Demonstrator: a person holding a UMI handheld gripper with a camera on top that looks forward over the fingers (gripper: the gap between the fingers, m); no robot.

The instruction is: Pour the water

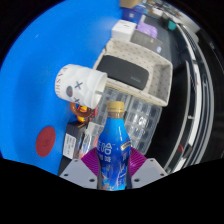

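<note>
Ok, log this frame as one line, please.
gripper: shut on bottle | bottle: blue, orange cap on, upright | cup: white, beyond bottle, tilted | pour: not started

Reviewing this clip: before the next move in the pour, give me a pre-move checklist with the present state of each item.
1. Blue bottle between the gripper fingers: ok.
2. Both fingers pressing on the bottle: ok, it looks clamped at each side.
3. Bottle roughly upright, not yet tipped: ok.
4. Bottle cap off for pouring: not ok, an orange cap appears to be on.
5. Receiving vessel located: cannot tell; a white mug stands beyond the bottle, its opening not clearly seen.
6. Water level in the bottle: cannot tell.
</note>
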